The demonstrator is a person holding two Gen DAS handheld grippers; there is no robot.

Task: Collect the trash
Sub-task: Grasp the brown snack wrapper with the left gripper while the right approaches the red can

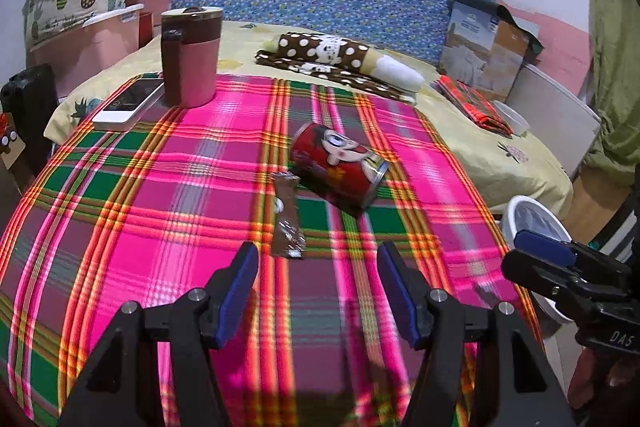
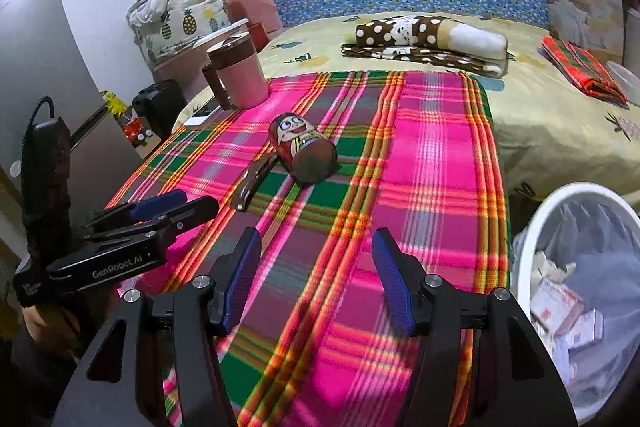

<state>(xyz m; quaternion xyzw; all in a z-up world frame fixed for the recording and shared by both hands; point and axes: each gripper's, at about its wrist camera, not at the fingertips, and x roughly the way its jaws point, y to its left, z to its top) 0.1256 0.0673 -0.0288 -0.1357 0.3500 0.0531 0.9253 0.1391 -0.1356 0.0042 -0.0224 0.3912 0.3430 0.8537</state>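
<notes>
Left wrist view: wrapper (image 1: 288, 217) lies lengthwise just ahead of the wide-open left gripper (image 1: 318, 291), can (image 1: 338, 167) beyond.

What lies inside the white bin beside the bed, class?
The white bin has a clear plastic liner holding crumpled paper and small printed cartons. Anything beneath that top layer, and the bin's bottom, is covered and cannot be seen.

Glossy printed metal can (image 1: 339, 166) and shiny foil wrapper (image 1: 288, 215) (creased) on matt woven plaid cloth (image 1: 160, 211).
</notes>
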